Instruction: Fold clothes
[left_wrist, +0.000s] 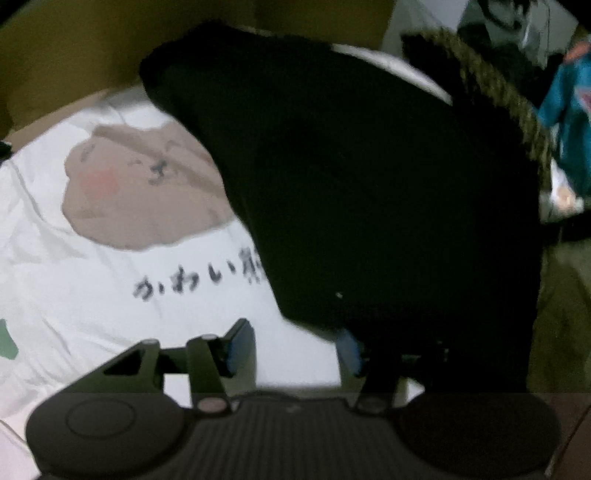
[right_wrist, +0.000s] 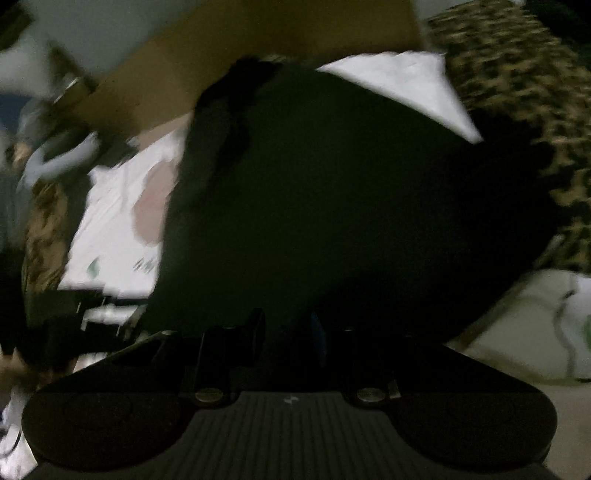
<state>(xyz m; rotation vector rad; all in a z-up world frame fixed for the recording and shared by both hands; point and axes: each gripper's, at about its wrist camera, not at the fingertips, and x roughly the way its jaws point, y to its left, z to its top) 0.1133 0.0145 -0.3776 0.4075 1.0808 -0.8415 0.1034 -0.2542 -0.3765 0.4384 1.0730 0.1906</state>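
A black garment (left_wrist: 362, 177) lies over a white sheet (left_wrist: 92, 295) printed with a brown cartoon face and dark script. My left gripper (left_wrist: 295, 350) is open just before the garment's near edge; its left finger is over the sheet and its right finger (left_wrist: 349, 350) sits partly under the dark cloth. In the right wrist view the same black garment (right_wrist: 314, 192) fills the middle. My right gripper (right_wrist: 290, 332) is over or in the dark cloth; its jaws stand a narrow gap apart, and the dark, blurred view hides whether cloth is pinched.
A leopard-print fabric (right_wrist: 517, 92) lies at the right of the garment, also showing as a strip in the left wrist view (left_wrist: 495, 92). A teal item (left_wrist: 569, 118) is at far right. A brown headboard or wall (left_wrist: 74, 55) runs behind the bed.
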